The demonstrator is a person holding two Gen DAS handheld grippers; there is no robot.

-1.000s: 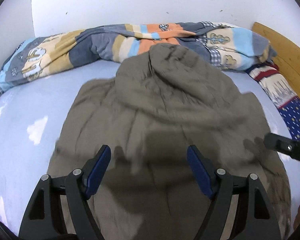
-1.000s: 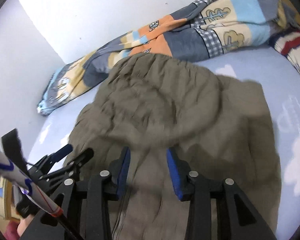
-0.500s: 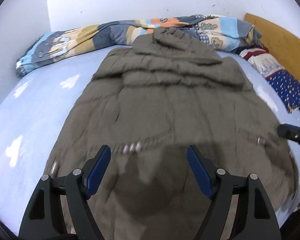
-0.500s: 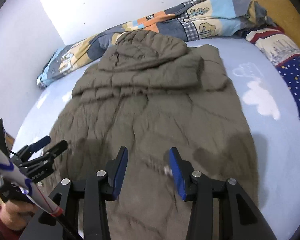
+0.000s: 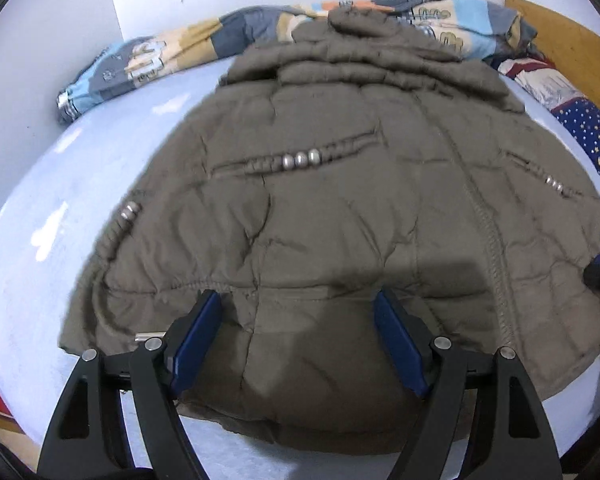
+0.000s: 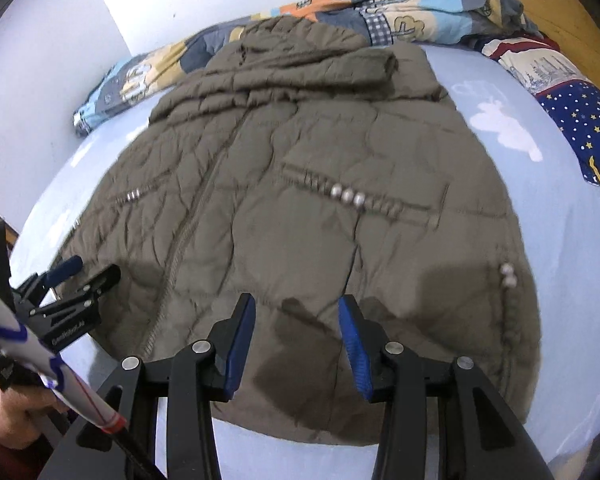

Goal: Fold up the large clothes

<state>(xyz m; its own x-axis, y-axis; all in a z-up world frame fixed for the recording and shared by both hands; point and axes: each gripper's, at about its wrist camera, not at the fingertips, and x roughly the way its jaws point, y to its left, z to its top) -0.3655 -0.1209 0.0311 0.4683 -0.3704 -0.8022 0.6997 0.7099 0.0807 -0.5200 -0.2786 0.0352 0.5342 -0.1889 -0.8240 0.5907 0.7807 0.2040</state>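
A bed (image 5: 32,208) with a pale blue cloud-print sheet is filling both views. An olive-brown padded jacket (image 5: 340,208) is lying spread flat across it, front up, zipper closed, hood towards the wall and resting against a rumpled patchwork quilt (image 5: 152,60). A starred blue pillow (image 6: 580,128) is sitting well apart on the right. The left gripper (image 5: 298,340) is hovering over the jacket's hem, its fingers (image 5: 196,340) standing wide with nothing between them. The right gripper (image 6: 296,340) is also hovering over the hem, fingers (image 6: 354,344) narrower, having just been opening, gripping nothing.
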